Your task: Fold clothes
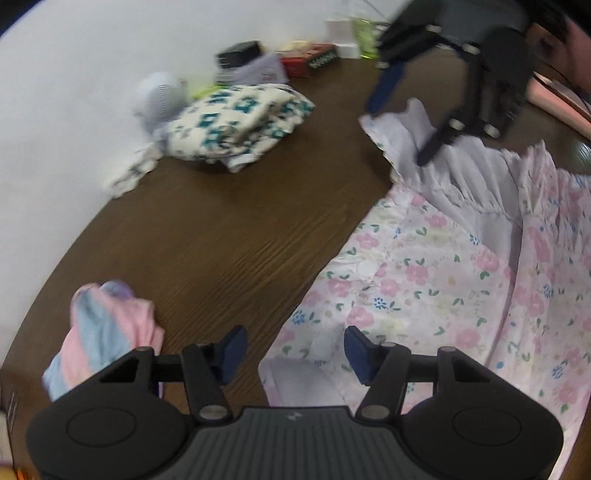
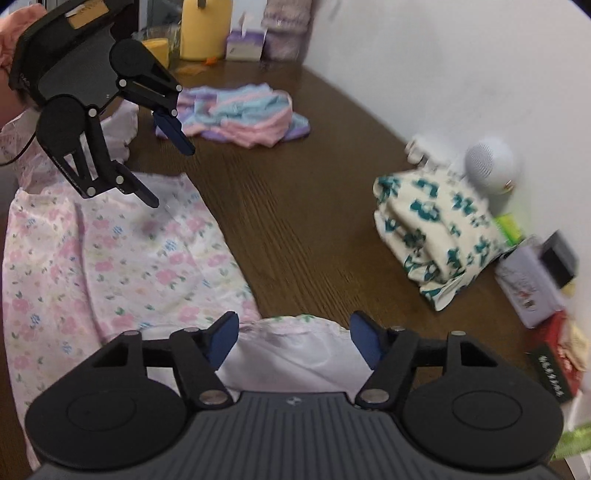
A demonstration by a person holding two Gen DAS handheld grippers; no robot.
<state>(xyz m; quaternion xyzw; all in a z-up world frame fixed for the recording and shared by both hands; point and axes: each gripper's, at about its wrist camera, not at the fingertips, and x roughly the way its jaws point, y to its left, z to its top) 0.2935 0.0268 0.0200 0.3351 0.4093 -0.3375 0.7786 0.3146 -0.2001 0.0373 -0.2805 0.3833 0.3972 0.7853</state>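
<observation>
A pink floral garment (image 1: 424, 280) lies spread on the dark wooden table (image 1: 221, 229); it also shows in the right wrist view (image 2: 110, 258). My left gripper (image 1: 293, 350) is open and empty, hovering over the garment's near edge; it also shows in the right wrist view (image 2: 173, 173). My right gripper (image 2: 291, 341) is open and empty above the garment's white ruffled hem (image 2: 295, 354). In the left wrist view it (image 1: 399, 133) hangs over the ruffle (image 1: 417, 136) at the far end.
A folded cream garment with teal flowers (image 1: 236, 125) (image 2: 439, 236) lies near the wall. A crumpled pink-and-blue striped garment (image 1: 103, 332) (image 2: 240, 114) lies apart. A white round speaker (image 2: 487, 162), boxes (image 2: 532, 284) and a yellow container (image 2: 205, 29) stand along the table's edges.
</observation>
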